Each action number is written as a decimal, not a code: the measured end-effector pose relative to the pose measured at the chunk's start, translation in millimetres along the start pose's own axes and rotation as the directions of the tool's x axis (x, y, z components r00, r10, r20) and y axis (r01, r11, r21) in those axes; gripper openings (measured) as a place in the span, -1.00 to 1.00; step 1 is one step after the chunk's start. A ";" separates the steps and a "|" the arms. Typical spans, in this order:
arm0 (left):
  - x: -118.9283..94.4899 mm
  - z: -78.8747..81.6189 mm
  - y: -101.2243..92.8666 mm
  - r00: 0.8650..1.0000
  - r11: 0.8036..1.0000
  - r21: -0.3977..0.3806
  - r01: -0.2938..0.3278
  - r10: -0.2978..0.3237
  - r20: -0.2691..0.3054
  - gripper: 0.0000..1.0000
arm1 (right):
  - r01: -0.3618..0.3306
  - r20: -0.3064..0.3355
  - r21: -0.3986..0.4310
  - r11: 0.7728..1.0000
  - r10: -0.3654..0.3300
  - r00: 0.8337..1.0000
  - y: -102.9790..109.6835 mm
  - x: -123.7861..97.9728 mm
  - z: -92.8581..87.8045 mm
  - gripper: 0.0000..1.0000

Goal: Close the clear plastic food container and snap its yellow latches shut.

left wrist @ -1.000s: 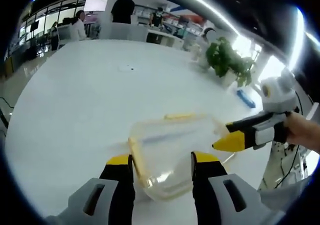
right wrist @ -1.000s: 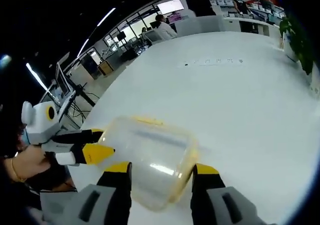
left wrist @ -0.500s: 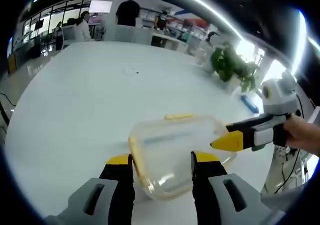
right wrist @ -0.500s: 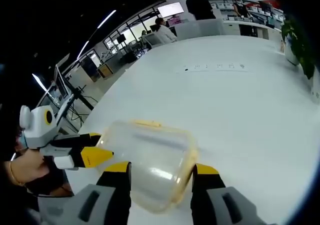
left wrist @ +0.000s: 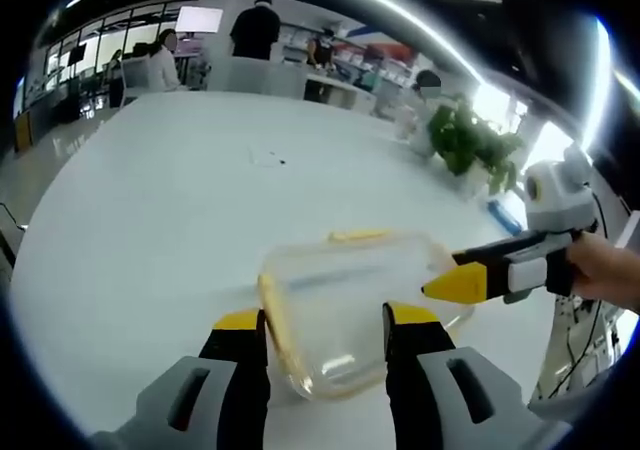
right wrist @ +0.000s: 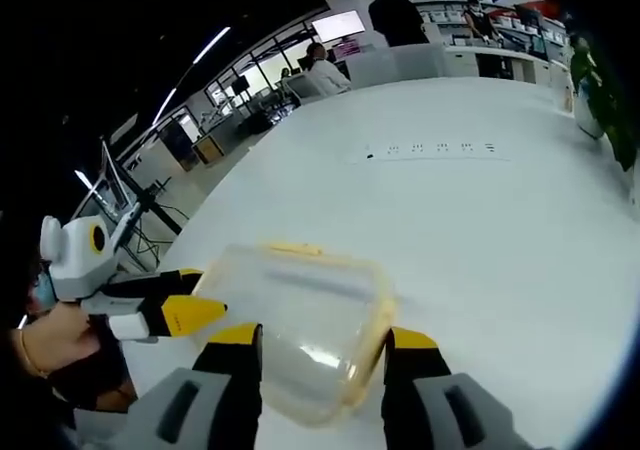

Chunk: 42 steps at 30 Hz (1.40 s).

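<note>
A clear plastic food container [left wrist: 340, 290] with its lid on sits low on the white table [left wrist: 150, 220]. One yellow latch [left wrist: 358, 235] lies on its far edge, another [left wrist: 268, 310] on its left edge. My left gripper [left wrist: 325, 322] is open, its jaws standing either side of the container's near end. My right gripper [left wrist: 440, 288] comes in from the right, its yellow tip at the container's right edge. In the right gripper view the container [right wrist: 300, 305] lies between the open jaws of my right gripper [right wrist: 322, 338]. There the left gripper [right wrist: 195, 312] touches its left side.
A potted plant [left wrist: 470, 140] and a blue item [left wrist: 503, 213] stand near the table's far right edge. People [left wrist: 252, 30] and desks are beyond the table. Small dark marks [right wrist: 430, 150] dot the tabletop. A hand [left wrist: 610, 270] holds the right gripper.
The background has shifted a little in both views as the cameras moved. The container and both grippers keep the same places relative to each other.
</note>
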<state>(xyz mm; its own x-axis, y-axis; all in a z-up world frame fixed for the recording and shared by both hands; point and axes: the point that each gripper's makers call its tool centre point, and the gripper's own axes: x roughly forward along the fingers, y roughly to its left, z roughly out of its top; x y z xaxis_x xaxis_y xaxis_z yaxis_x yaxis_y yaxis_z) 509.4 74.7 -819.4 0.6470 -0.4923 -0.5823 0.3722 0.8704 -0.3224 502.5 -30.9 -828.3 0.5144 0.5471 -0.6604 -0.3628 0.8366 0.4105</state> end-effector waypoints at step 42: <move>20.5 26.6 17.5 0.994 0.999 -0.023 0.038 -0.036 0.107 -0.09 | 0.024 0.134 0.046 0.999 -0.030 0.991 -12.0 18.5 35.7 -0.03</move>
<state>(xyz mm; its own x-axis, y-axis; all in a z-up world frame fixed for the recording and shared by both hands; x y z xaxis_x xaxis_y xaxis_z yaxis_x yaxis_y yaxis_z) 546.8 79.6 -817.1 0.7005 -0.5211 -0.4876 0.3811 0.8508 -0.3617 544.2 -29.8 -823.0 0.6242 0.5209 -0.5823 -0.3145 0.8498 0.4231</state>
